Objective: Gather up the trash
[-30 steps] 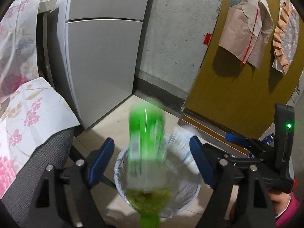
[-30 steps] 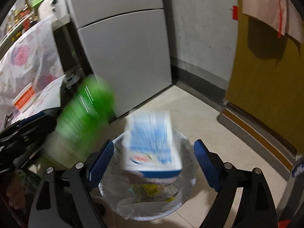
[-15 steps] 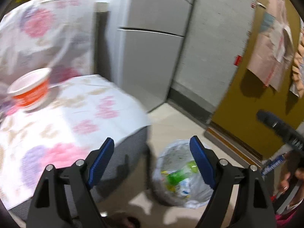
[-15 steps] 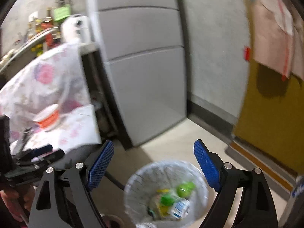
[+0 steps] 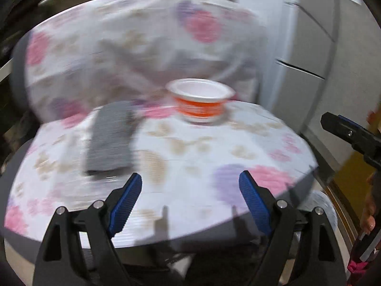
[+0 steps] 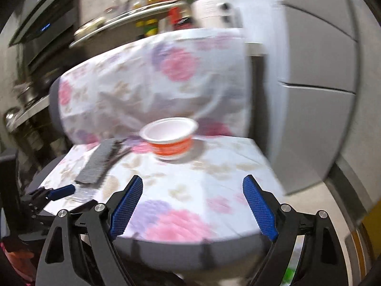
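An empty white and orange cup stands upright on a chair seat covered with a floral cloth; it also shows in the right wrist view. A flat dark grey object lies left of it, also in the right wrist view. My left gripper is open and empty, over the seat's front edge. My right gripper is open and empty, also at the seat's front. The bin's lined rim peeks out at the lower right.
A grey fridge stands right of the chair. A shelf with bottles and jars runs behind the chair back. The yellow door is at the far right. Both views are motion-blurred.
A green bottle and a blue-white carton fell from the open grippers into the bin. Both grippers then swung left and up from the bin to face the chair seat.
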Demonstrator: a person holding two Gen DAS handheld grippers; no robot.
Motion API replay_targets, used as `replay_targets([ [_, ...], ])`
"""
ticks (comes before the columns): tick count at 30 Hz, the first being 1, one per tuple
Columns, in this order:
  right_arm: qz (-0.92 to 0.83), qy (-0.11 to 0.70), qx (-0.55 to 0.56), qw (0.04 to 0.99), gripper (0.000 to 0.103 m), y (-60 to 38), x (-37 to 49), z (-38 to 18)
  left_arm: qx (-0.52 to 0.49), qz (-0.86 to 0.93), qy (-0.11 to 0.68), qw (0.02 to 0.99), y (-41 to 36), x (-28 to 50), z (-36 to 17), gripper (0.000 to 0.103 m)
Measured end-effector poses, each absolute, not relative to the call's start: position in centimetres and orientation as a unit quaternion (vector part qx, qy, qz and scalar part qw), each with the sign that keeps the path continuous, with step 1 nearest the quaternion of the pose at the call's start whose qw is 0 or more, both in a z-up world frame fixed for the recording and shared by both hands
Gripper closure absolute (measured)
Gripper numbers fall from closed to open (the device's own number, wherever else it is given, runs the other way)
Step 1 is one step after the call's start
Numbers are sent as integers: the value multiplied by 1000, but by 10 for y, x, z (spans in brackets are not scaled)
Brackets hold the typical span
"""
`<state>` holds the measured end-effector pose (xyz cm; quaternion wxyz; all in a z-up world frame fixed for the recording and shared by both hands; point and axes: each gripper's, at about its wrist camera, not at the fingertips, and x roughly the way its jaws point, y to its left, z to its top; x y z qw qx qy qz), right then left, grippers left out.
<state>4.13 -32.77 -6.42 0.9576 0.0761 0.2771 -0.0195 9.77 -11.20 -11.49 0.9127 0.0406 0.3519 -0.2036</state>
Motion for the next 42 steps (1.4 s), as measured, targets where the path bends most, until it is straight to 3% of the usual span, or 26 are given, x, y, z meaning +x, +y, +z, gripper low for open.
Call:
replay_targets([
  [7, 31, 303, 41, 952, 19, -278, 111, -74, -17, -100, 368, 924, -29, 144, -120, 18],
  [10, 37, 311, 41, 949, 26, -271, 124, -84, -31, -88, 387, 917, -14, 167, -131, 18],
  [14, 37, 316, 41, 947, 38, -272, 127, -93, -21, -102, 407, 908, -21, 188, -146, 36],
  [16, 37, 319, 38, 946, 38, -271, 129, -94, -13, -109, 414, 904, -27, 196, -153, 43],
  [21, 37, 318, 25, 947, 38, -269, 129, -95, 4, -107, 430, 896, -38, 212, -169, 45],
  [23, 38, 318, 22, 947, 38, -268, 127, -95, 0, -109, 428, 897, -38, 216, -171, 52],
  [24, 38, 316, 21, 948, 38, -268, 125, -95, 1, -108, 429, 897, -38, 218, -171, 60],
  [25, 38, 315, 20, 948, 38, -268, 124, -94, 2, -108, 427, 898, -37, 220, -170, 76],
  [27, 38, 313, 21, 949, 38, -269, 121, -94, 0, -113, 419, 901, -36, 221, -164, 93],
  [42, 25, 292, 35, 955, 38, -281, 95, -81, -18, -202, 266, 942, -50, 187, -28, 98],
])
